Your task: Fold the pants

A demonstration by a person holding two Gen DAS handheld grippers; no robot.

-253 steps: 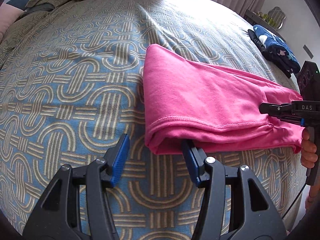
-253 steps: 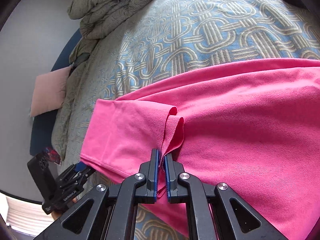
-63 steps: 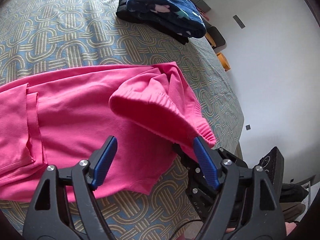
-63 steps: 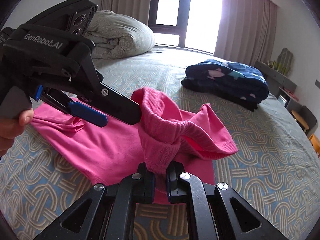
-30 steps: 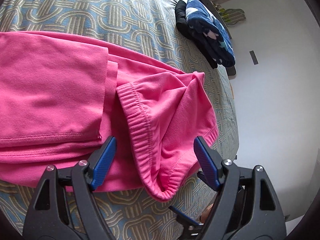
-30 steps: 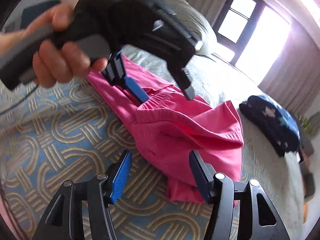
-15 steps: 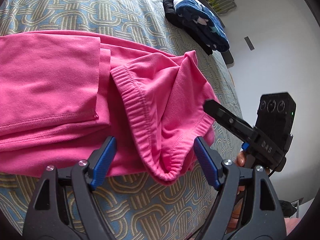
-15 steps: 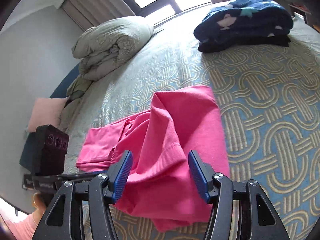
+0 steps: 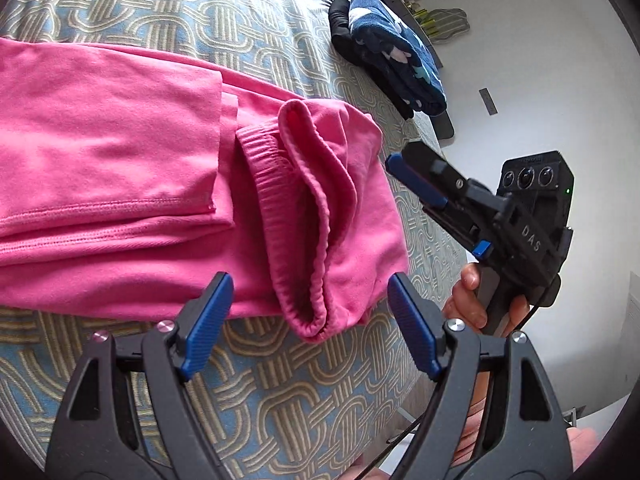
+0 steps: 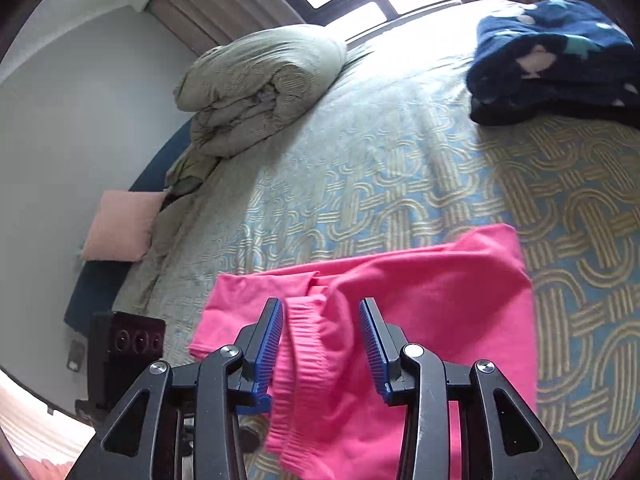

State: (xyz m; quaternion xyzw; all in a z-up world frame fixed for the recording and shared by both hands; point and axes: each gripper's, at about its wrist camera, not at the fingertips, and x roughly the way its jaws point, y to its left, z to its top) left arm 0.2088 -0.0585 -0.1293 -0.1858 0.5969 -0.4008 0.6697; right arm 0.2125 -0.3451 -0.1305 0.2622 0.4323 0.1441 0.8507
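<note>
Your right tool (image 10: 320, 344) let go of the pants (image 10: 420, 320), jaws just narrowed, waistband loose between. Left tool (image 9: 308, 324) wide, empty, waistband at 12.

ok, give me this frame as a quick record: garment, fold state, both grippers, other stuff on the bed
garment: pink pants on the patterned bedspread
fold state: legs doubled over; waistband end flopped back, bunched, not flat
left gripper: open, over waistband end, holding nothing
right gripper: jaws have just been closing, waistband between them, pads not pressing
other: folded navy blanket, rolled grey duvet, pink pillow
</note>
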